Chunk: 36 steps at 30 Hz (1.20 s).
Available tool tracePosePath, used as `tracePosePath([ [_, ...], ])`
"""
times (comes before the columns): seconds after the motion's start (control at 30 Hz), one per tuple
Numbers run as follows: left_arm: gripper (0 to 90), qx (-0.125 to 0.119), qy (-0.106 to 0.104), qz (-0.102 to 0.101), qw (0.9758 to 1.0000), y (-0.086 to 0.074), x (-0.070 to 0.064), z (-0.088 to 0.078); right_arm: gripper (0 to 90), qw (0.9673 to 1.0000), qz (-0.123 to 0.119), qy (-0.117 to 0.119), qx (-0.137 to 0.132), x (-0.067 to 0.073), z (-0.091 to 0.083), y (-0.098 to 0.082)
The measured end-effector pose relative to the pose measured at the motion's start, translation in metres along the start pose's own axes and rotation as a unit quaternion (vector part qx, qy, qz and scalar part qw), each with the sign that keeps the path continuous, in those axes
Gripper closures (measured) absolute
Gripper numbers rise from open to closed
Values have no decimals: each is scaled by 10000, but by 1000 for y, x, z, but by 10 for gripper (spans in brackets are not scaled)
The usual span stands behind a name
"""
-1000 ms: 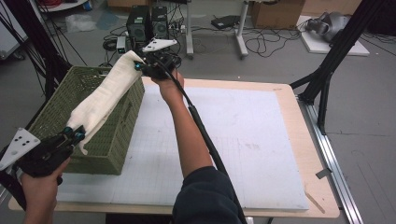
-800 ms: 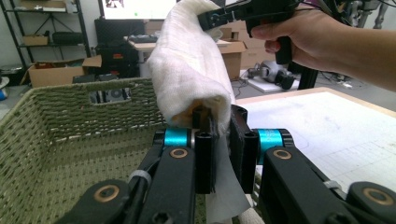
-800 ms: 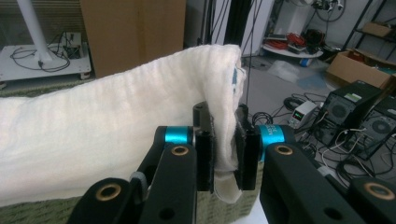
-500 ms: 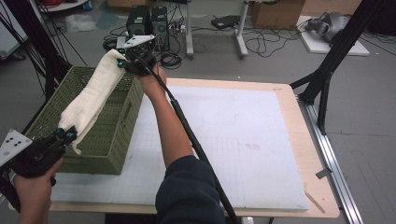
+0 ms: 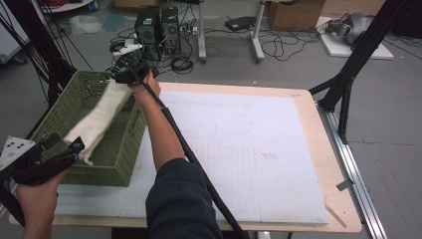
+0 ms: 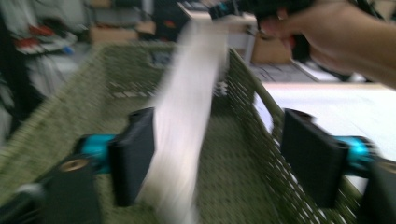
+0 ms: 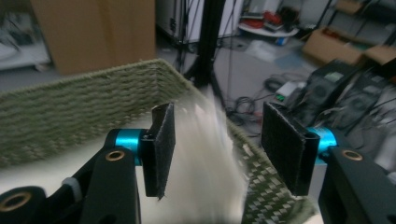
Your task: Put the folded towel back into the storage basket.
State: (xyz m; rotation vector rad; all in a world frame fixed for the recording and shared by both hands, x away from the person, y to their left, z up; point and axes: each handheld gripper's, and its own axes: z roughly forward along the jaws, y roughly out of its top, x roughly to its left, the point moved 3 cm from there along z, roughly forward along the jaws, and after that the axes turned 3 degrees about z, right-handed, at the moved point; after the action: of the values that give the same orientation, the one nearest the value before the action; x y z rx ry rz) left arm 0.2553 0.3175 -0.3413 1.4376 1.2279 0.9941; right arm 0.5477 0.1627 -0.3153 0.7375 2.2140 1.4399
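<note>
A long white cloth (image 5: 99, 117) lies slanted along the inside of a green woven basket (image 5: 117, 162), blurred as it drops. My left gripper (image 5: 74, 147) is at the basket's near end. Its jaws have just been opening and stand wide apart (image 6: 224, 154), with the cloth (image 6: 187, 140) loose beside one pad. My right gripper (image 5: 117, 75) hovers over the basket's far end. Its jaws have also just been opening (image 7: 217, 144), and the cloth (image 7: 205, 182) hangs slack between them above the basket rim (image 7: 70, 121).
The basket sits on the left side of a white mat (image 5: 239, 139) on a wooden table (image 5: 328, 149). My right forearm (image 5: 159, 129) crosses the mat's left part. Black frame legs (image 5: 348, 74) stand at the right; computer towers (image 5: 159, 25) and cables sit on the floor behind.
My right gripper moved left and back to the basket's far end. Both grippers' jaws came apart, and the cloth sank from a taut stretch down into the basket.
</note>
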Motion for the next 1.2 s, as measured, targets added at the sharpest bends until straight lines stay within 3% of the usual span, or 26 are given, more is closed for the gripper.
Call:
tracePosePath([
  [0.17,218,57,-188,-19,9998,-2,-4,3,390,9998,-62,196,-17,-2,-14,-2],
  [0.43,216,70,-511,5,9987,-1,-10,5,369,9993,24,346,-119,-15,-51,-14],
  [0.53,209,109,-657,-99,9977,-2,-10,5,325,9988,123,464,-102,-21,-68,-21],
  [0.6,209,100,-701,-126,9974,-2,-11,5,300,9991,92,414,-77,-25,-77,-26],
  [0.73,208,59,-841,-154,9963,0,-15,6,219,9987,268,434,-75,-37,-96,-35],
  [0.87,207,58,-1057,-228,9941,0,-21,9,183,9988,222,439,83,-44,-113,-43],
  [1.0,207,51,-1268,-230,9916,1,-30,13,168,9986,188,482,87,-51,-134,-51],
  [1.2,207,25,-1491,-198,9886,3,-42,18,166,9991,212,354,38,-61,-164,-61],
])
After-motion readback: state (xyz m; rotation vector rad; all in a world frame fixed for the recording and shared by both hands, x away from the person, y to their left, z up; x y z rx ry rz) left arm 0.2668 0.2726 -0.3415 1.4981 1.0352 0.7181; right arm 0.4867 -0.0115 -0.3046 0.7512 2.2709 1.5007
